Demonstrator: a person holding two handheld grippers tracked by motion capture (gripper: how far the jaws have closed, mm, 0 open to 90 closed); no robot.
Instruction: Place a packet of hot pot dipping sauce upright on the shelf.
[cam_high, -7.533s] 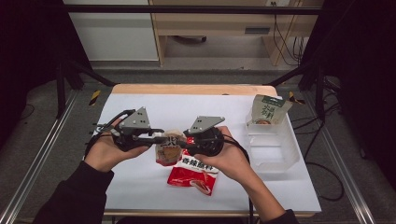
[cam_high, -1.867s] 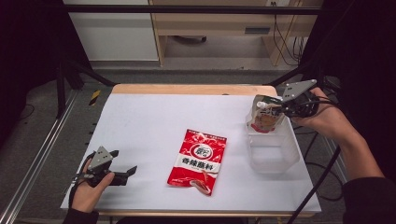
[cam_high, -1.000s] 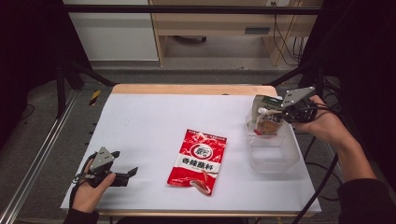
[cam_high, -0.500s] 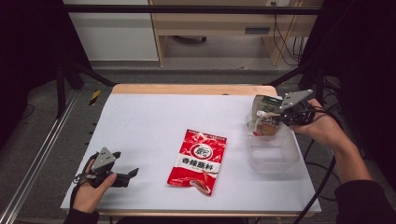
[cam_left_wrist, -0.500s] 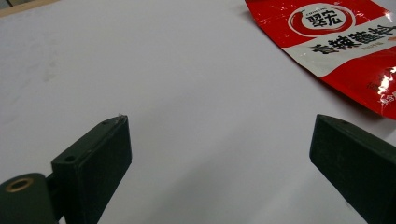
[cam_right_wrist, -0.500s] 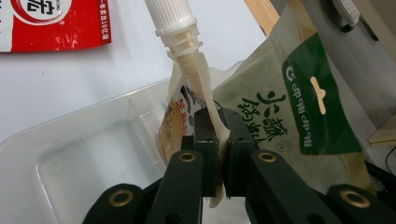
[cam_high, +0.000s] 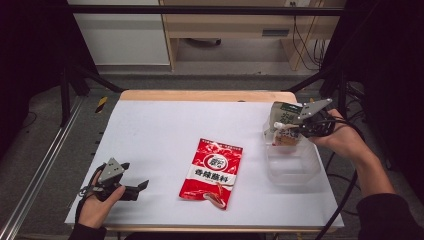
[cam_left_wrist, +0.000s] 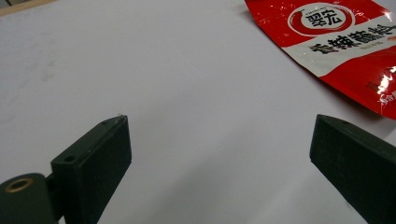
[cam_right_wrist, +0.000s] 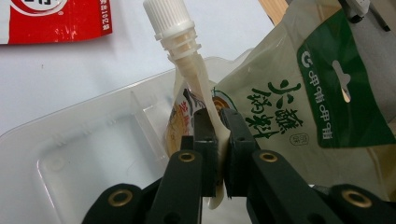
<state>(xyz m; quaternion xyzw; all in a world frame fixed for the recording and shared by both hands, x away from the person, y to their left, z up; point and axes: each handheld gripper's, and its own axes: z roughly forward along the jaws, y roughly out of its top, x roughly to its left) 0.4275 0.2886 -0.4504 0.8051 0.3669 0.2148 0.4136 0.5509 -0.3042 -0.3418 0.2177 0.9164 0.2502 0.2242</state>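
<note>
While my right gripper (cam_right_wrist: 217, 140) pinches the spouted pouch (cam_right_wrist: 187, 93) flat between its jaws, the pouch hangs over the clear tray (cam_high: 300, 172), beside a green bag (cam_right_wrist: 322, 102). My left gripper (cam_high: 135, 187) rests spread and empty on the table (cam_high: 165, 130).

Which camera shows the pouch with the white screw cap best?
The right gripper view: the spouted pouch is close up, pinched between the right gripper jaws over the clear box. The high view shows it small.
</note>
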